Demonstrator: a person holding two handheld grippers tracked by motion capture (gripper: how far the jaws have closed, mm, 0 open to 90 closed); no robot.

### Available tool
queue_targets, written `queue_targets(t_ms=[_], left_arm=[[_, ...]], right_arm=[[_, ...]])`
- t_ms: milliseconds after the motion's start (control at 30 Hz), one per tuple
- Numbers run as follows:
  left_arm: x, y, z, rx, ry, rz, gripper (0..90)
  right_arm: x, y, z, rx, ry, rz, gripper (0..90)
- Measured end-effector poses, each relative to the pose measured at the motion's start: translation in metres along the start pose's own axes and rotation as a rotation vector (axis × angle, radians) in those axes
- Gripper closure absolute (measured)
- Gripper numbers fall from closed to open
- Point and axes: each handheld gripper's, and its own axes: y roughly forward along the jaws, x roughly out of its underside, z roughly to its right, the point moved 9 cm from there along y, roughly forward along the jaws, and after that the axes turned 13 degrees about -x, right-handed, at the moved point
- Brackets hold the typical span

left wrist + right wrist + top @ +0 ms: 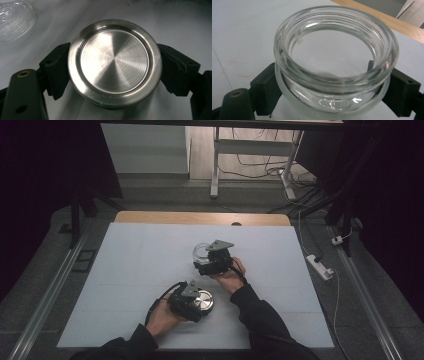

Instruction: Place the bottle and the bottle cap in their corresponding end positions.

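Nearest the camera, the left gripper (196,304) was clamped on a round steel lid (203,300), close to the near edge of the white surface (130,270), about midway along it. Its 2 black jaws pressed the lid's rim from opposite sides, as the left gripper view showed (114,62). Farther in, around the middle of the surface, the right gripper (204,262) was closed on a clear glass jar (200,251), with 1 jaw on each side of the wall just under the threaded neck (337,57).

By my judgement, the lid would be light and rigid, but its polished rim looked slick, so a hold across the full width, as here, seemed the safest. The jar appeared empty, heavier than the lid, stiff and breakable; smooth glass could slide in hard pads, and too tight a squeeze might chip it. Taking it below the neck, where the shoulder widened, seemed sensible, since the ledge would stop it from slipping down. Jar and lid stood apart, the jar's mouth uncovered.
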Motion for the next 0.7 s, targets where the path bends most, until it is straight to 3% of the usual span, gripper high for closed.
queue_targets(t_ms=[533, 700], left_arm=[[0.0044, 0.0038, -0.0001, -0.005, 0.019, -0.030, 19.0], [0.0049, 0.0046, -0.0005, 0.010, 0.006, -0.039, 18.9]], right_arm=[[0.0031, 0.0003, 0.0028, -0.013, 0.030, 0.010, 14.5], [0.0034, 0.0003, 0.0028, -0.017, 0.035, 0.011, 14.3]])
